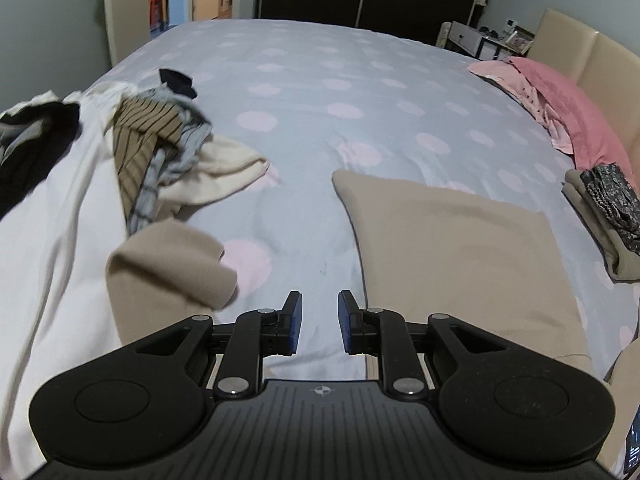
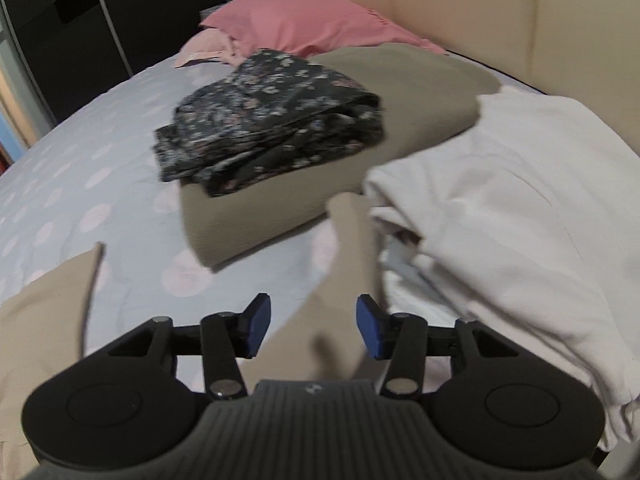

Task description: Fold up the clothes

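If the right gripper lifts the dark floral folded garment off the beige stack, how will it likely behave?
The dark floral garment looks thin and loosely folded, so it would probably flop and unfold. Its layered edges gape, so one pinch may catch only some layers. It likely weighs little; the folded beige garment beneath barely dents.

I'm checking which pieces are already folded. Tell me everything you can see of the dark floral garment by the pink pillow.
The dark floral garment is a thin-looking black fabric printed with small pale pink and white blossoms. It is folded into a compact, roughly rectangular bundle with several layers showing along its near edge, slightly uneven. It lies flat on top of a folded olive-beige garment on the polka-dot bedspread, in front of the pink pillow. Neither gripper touches it. The left wrist view shows it at the far right edge.
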Demonstrator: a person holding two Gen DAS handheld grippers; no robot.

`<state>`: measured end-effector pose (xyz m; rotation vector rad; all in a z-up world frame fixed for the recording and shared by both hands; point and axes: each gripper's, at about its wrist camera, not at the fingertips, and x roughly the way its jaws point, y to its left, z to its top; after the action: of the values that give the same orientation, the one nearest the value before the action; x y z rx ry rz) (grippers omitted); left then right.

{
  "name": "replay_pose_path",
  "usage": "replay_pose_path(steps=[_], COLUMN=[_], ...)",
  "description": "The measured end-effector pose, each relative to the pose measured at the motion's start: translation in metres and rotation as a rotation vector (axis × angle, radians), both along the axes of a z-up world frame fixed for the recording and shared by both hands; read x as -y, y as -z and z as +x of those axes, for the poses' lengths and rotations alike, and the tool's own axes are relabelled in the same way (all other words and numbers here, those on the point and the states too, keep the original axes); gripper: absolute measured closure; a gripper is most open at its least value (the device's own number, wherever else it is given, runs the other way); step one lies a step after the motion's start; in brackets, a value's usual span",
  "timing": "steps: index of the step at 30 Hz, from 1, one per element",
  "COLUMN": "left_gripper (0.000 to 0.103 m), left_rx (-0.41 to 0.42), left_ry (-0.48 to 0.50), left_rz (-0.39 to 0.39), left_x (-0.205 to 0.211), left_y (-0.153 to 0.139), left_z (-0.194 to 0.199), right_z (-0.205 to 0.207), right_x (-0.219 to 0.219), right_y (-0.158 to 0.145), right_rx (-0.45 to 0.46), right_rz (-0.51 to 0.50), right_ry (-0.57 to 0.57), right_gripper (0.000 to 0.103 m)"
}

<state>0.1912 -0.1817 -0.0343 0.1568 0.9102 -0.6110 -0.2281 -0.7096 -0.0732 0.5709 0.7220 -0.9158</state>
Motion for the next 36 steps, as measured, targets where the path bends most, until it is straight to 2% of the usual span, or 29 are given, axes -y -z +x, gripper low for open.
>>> replay_pose_path(steps=[4,8,10,12,14,17,23,29,33,36], left_gripper=[0.084,0.081,0.081,0.081,0.079,0.071,0.063,0.062,0.062,0.062], left_rx=[-0.003,0.044,0.042,0.035,0.028,0.018,-0.014,-0.078,-0.069,-0.064], left_ry=[0.003,0.029,0.045,0.061,0.078,0.101,0.146,0.176,0.201,0.216], left_rz=[0.004,0.064,0.076,0.080,0.070,0.038,-0.027,-0.089,-0.101,-0.109], left_x=[0.001,0.011,0.016,0.021,0.026,0.030,0.039,0.042,0.041,0.036], left_y=[0.004,0.009,0.012,0.015,0.015,0.014,0.006,-0.001,-0.005,-0.008], left_z=[-0.006,-0.014,-0.017,-0.020,-0.023,-0.026,-0.034,-0.043,-0.052,-0.058], right_z=[-0.001,0.004,0.010,0.015,0.020,0.020,0.022,0.040,0.055,0.067], right_x=[0.016,0.026,0.028,0.027,0.026,0.018,-0.031,-0.099,-0.148,-0.191], right_y=[0.014,0.025,0.029,0.029,0.028,0.015,-0.033,-0.060,-0.068,-0.073], right_rx=[-0.033,-0.046,-0.070,-0.083,-0.093,-0.045,0.105,0.209,0.293,0.353], right_rz=[-0.010,-0.023,-0.049,-0.063,-0.076,-0.081,-0.093,-0.091,-0.058,-0.047], right_ry=[0.033,0.057,0.062,0.052,0.043,0.021,-0.096,-0.209,-0.298,-0.406], right_gripper=[0.054,0.062,0.071,0.093,0.099,0.100,0.101,0.101,0.101,0.101])
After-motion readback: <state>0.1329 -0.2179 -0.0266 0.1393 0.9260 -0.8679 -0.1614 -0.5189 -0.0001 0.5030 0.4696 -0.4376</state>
